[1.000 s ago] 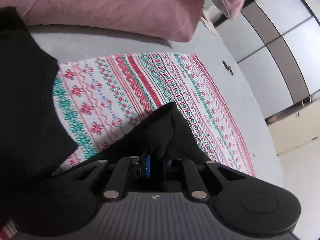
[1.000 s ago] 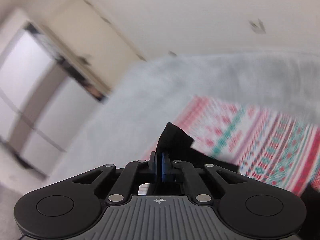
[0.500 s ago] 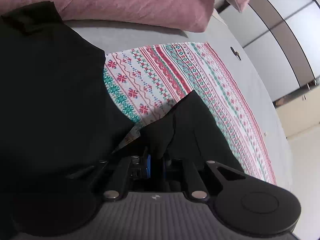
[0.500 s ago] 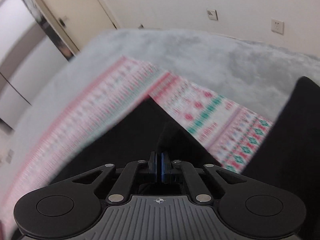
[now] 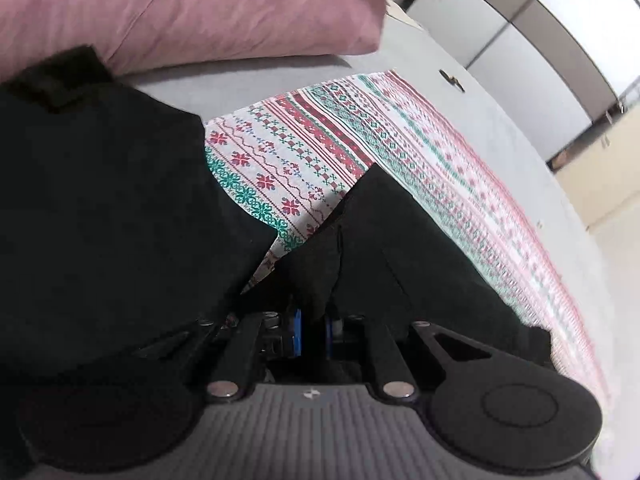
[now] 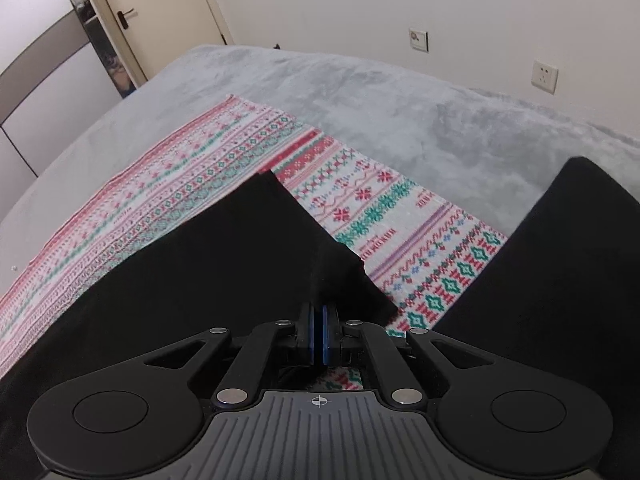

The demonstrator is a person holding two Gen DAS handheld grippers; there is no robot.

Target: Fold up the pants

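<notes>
A: Pants (image 5: 400, 248), black, soft heavy-ish knit by the look; they lie on the patterned cloth (image 5: 288, 160) spread over the grey bed (image 6: 400, 92). In the left wrist view a second dark mass (image 5: 100, 220) covers the cloth's corner nearest the pink pillow (image 5: 200, 8). Same garment or another one, I cannot tell.

B: Grip state?

A: Left gripper (image 5: 312, 328): blue fingers (image 5: 297, 330) stand a little apart with a thick bunch of black fabric pinched between them. Right gripper (image 6: 319, 338): fingers (image 6: 326, 336) almost touching, clamped on a thin edge of the same black cloth; a corner of it (image 6: 268, 184) points toward the far edge of the cloth.

B: Handling notes?

A: Judgement only. Limp, no stiffness: it drapes from both pinch points and will sag between them. Not fragile. Matte surface, so slip is unlikely while the grip is firm, but the left bunch is thick and layers could slide out unevenly.

B: Where to hold?

A: At hems or the waistband, where seams give the fabric body. Corners are best, one per gripper, so the edge stays taut. The right grip looks like a clean corner. The left looks like a wad, and I would expect a crooked fold line from it unless the edge is pulled straight before laying down.
</notes>
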